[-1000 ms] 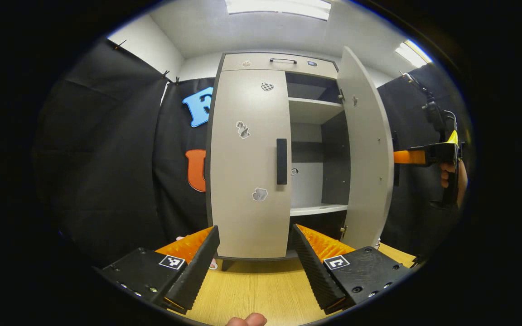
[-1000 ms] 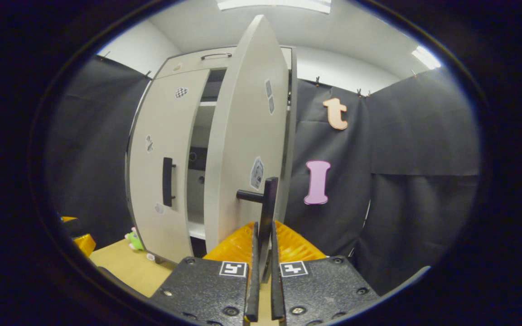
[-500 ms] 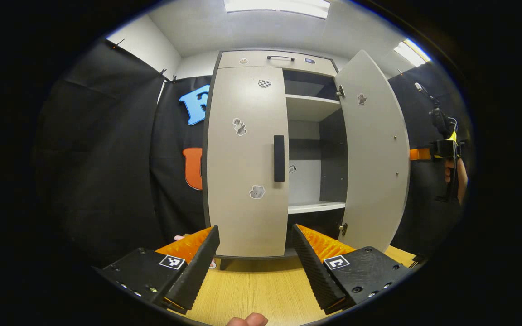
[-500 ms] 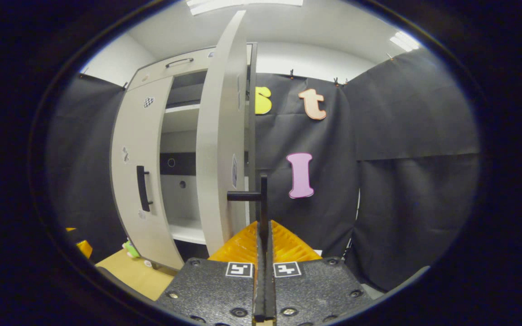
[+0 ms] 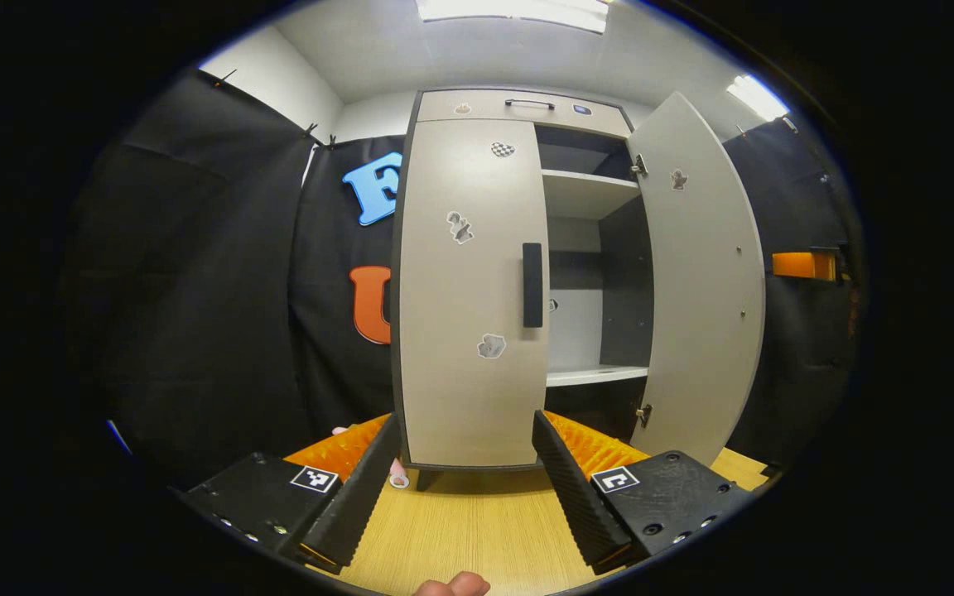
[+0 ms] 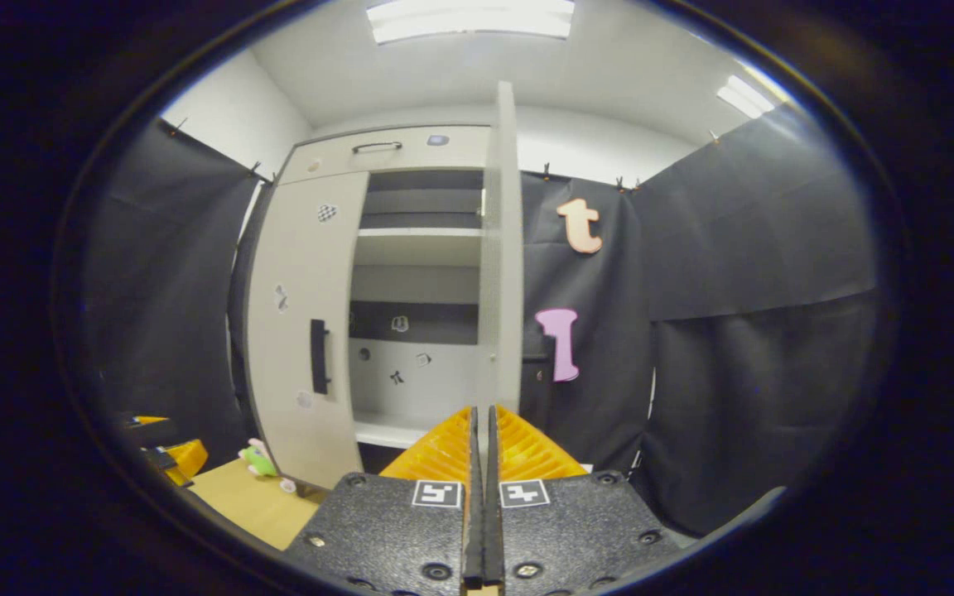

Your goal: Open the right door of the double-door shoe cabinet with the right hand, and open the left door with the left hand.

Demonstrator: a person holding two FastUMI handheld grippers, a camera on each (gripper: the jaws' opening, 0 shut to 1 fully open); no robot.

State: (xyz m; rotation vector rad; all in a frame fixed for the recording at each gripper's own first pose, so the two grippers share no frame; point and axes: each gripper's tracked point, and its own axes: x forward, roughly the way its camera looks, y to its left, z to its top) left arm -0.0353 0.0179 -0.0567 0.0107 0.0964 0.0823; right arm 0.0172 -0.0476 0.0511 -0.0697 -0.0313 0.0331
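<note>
The grey shoe cabinet (image 5: 518,106) stands on a wooden table (image 5: 477,530). Its left door (image 5: 469,290) is closed, with a black handle (image 5: 532,285) at its inner edge. Its right door (image 5: 701,281) is swung wide open, baring the shelves (image 5: 589,194). My left gripper (image 5: 464,476) is open, low in front of the left door and apart from it. In the right gripper view the right door (image 6: 500,248) is edge-on, its handle (image 6: 537,358) just to the right. My right gripper (image 6: 481,426) is shut below the door's edge, with nothing seen between its fingers.
A small green and pink toy (image 6: 257,459) lies on the table by the cabinet's left foot. Black cloth walls close in both sides. My right gripper's body (image 5: 804,265) shows beyond the open door. A fingertip (image 5: 452,586) shows at the bottom edge.
The right door has swung from half open to wide open. The handle no longer stands between my right gripper's fingers. My left gripper has hardly moved.
</note>
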